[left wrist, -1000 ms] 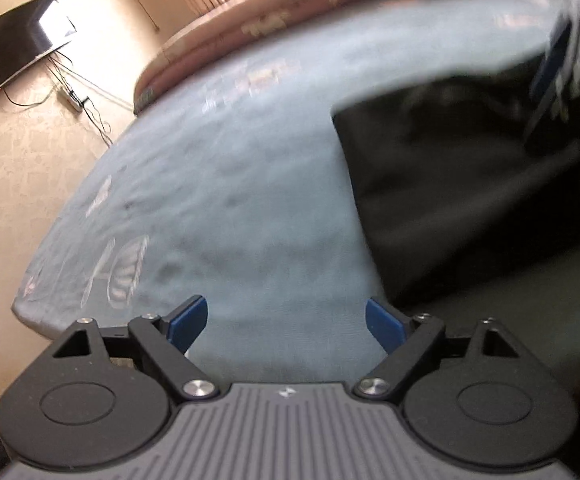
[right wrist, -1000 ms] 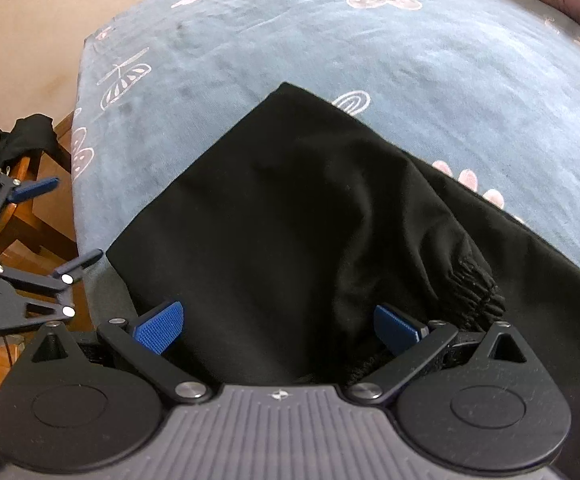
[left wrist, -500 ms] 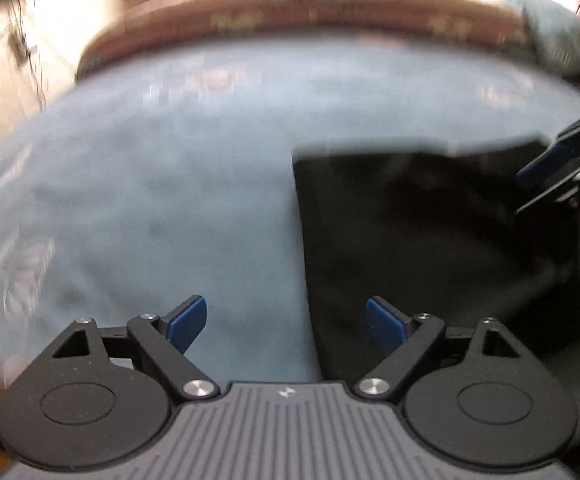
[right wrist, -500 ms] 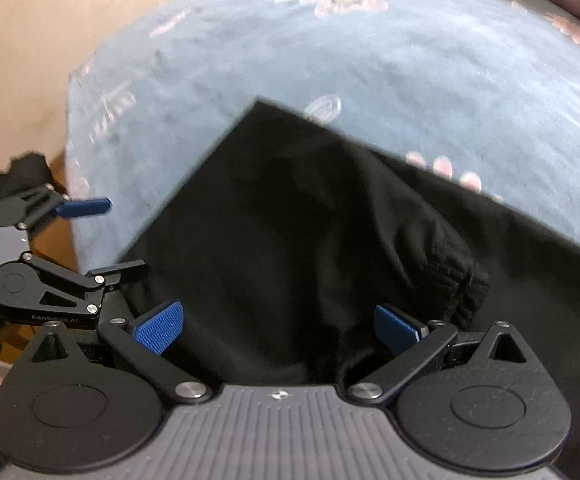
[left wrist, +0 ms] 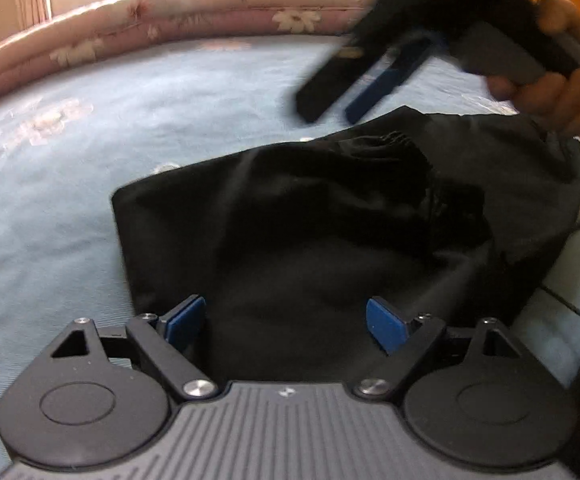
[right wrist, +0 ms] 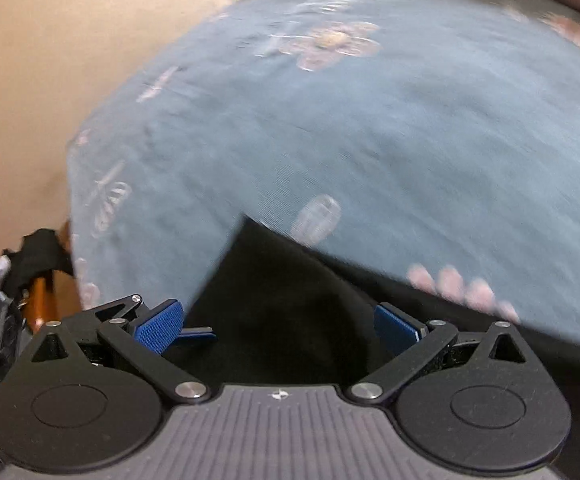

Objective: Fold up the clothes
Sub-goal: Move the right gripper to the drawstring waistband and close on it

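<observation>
Black garment (left wrist: pixel 330 232) lies on blue bedspread (left wrist: pixel 89 160), partly doubled, elastic cuff (left wrist: pixel 386 144) on top. Left gripper (left wrist: pixel 285 320) low over near edge, jaws wide, empty. Right gripper (left wrist: pixel 354 92) above far edge, jaws parted, empty. Fold stage unclear; any pinch should catch both layers at edge, then lay flat.
</observation>
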A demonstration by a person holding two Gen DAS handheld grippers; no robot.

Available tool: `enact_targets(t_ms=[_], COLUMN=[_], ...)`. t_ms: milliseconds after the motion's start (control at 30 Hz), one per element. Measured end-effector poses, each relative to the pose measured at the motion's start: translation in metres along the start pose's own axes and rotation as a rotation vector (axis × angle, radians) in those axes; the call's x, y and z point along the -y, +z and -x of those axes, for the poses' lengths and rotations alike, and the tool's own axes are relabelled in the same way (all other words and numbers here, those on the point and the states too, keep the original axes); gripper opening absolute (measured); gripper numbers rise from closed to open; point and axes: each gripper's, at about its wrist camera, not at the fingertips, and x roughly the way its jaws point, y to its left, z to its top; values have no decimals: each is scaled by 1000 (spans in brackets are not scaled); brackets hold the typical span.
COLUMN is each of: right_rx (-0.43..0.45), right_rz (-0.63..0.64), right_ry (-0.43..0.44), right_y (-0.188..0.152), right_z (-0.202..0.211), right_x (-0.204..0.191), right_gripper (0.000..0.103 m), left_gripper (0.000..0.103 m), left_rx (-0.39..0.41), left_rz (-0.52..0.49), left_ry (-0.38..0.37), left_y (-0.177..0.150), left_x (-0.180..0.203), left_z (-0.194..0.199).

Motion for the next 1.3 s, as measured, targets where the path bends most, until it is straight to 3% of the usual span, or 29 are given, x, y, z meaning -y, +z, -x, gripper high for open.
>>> enact_targets(t_ms=[200,333,433,533,600,700,833,967,1033,1300], right_rx=[141,197,196,134,114,132,154,103,101,100], right_rz=[-255,-331,-306,-297,-373,-506,-504,-441,-458,-464], right_ry=[-111,-103,-51,-129,-114,-25,-14,-103,-104,-101], right_y=[-52,-75,-81,-95,-108,-124,-119,-110,-111,-111], right_z=[64,79,72,57,48,37,25,19,23,43], right_x=[43,56,44,40,48,63,61,51,54,54], right_gripper=[101,85,84,84,84,84,83,48,34,29], left_gripper=[90,91,91,91,91,91,91,91,91,91], left_rx=[106,132,117,92,76,51,31,17,14,14], left_rz=[-5,-43,-73,-57,-46,-29,-4,-2,-5,-68], left_ry=[-47,-90,-58,-82,-97,-121,-145,-146,-148,-139], left_y=[26,52,64,63,63,62,61,61,61,61], left_x=[-22,-33,-36,-37,-38,-39,-42,-40,-39,-28], left_z=[18,-3,-19,-24,-27,-32,-37,-41,-43,-38])
